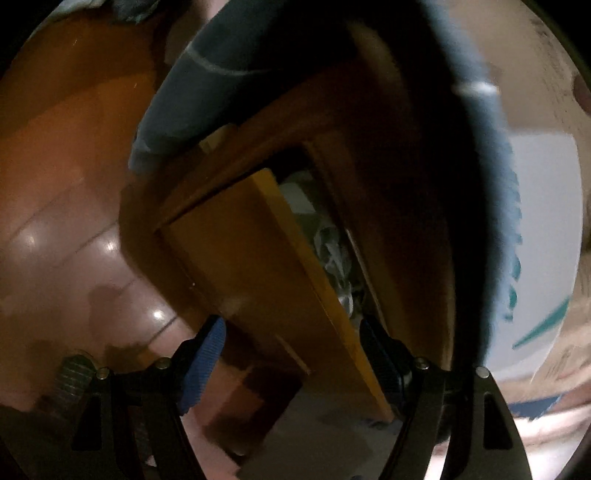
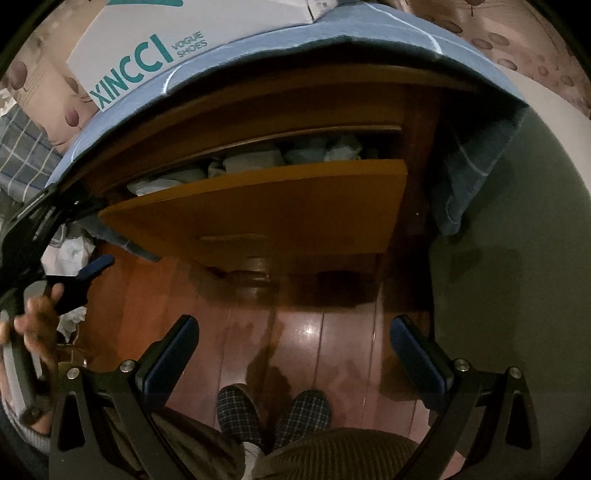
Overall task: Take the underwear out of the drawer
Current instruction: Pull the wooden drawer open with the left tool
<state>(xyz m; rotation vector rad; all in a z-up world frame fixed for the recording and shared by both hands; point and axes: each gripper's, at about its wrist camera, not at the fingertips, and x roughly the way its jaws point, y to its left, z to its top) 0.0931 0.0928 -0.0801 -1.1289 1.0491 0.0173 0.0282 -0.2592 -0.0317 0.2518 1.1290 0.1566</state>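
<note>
Both wide, gripping nothing: left gripper (image 1: 291,354) straddling drawer (image 1: 236,266) front edge, right gripper (image 2: 293,354) hanging below it. Advising reaching past lip into underwear (image 2: 255,160), pinching one piece.

A glossy reddish-brown plank floor (image 2: 314,332) is seen below, marked by bright reflected spots of light. A dark brown wooden cabinet frame (image 2: 258,107) is covered on top by a blue quilted cloth with pale stitched lines (image 2: 369,29), one corner of which hangs down at the right side. A white cardboard shoe box with teal lettering (image 2: 155,44) is set on that cloth. A pinkish curtain with brown round spots (image 2: 491,40) is noted behind. A plain grey-green wall (image 2: 517,258) is seen at right. Lighting is dim.
</note>
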